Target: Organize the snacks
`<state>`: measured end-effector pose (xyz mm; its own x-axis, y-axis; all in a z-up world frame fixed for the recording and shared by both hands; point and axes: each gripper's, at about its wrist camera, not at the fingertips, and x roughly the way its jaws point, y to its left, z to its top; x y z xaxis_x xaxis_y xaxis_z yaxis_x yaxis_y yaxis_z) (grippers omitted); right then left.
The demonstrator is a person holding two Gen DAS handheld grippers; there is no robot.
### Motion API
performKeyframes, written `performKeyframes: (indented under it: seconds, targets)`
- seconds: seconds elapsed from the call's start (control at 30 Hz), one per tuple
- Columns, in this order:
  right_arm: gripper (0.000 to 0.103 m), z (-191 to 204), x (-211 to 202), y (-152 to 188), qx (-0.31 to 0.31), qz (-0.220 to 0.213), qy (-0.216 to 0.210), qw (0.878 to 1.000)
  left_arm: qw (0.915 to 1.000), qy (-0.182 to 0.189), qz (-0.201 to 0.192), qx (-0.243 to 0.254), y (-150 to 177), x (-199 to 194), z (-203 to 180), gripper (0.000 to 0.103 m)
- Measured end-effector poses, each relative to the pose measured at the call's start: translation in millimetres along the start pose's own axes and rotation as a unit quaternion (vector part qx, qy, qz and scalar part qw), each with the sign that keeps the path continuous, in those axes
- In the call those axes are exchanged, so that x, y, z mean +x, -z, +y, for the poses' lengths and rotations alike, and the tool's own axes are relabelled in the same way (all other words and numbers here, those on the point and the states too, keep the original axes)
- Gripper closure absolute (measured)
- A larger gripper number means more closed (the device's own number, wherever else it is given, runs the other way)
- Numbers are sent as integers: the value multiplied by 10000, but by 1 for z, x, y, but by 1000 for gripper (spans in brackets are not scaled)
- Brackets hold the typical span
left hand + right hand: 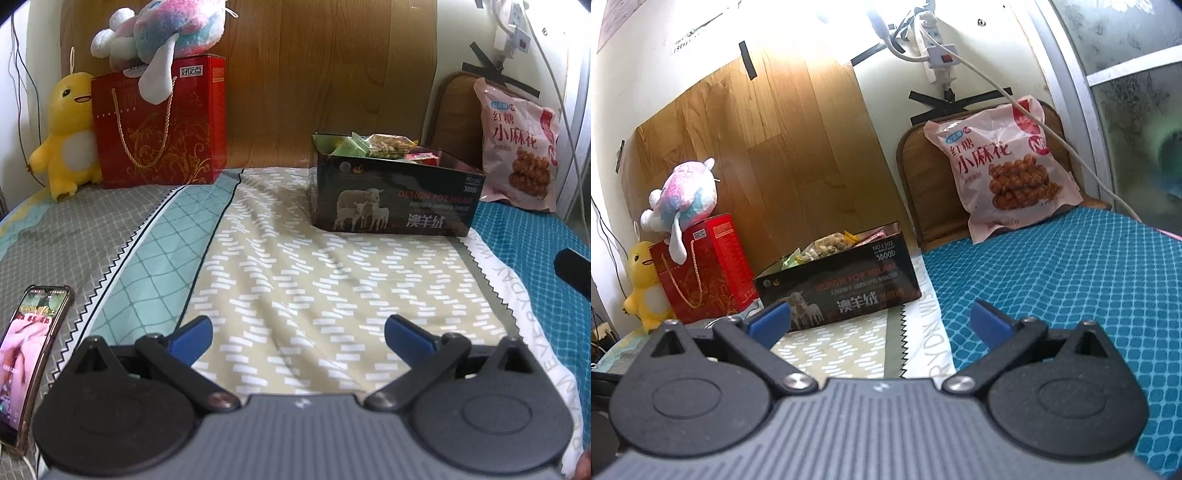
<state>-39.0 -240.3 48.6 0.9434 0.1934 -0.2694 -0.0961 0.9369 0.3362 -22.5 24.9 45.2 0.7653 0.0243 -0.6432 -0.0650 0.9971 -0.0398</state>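
A black cardboard box [395, 199] with a sheep picture stands on the bed, filled with several small snack packets [384, 146]. The right wrist view shows the same box [842, 284] left of centre. A large pink snack bag [517, 147] leans at the head of the bed to its right, and it is in the right wrist view as well [1001, 166]. My left gripper [297, 338] hangs open over the patterned sheet, well short of the box, with nothing between its blue fingers. My right gripper [881, 319] is open and empty too, near the box's front corner.
A red gift box [159, 122] with a pastel plush toy [166, 33] on top and a yellow plush duck [66, 136] stand at the back left. A phone [27, 354] lies at the left edge. A power strip [936, 48] and cable [1034, 122] hang at right.
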Motion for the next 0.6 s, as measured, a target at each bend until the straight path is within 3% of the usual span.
performKeyframes:
  seconds: [0.2,0.6]
  targets:
    - [0,-1,1,1,100,44,12,9999,9988,234,-402,146,3,-9,-4,0]
    - [0,0,4,3,199,241,-67,9995,9974,710,-80,-43,3,-9,2,0]
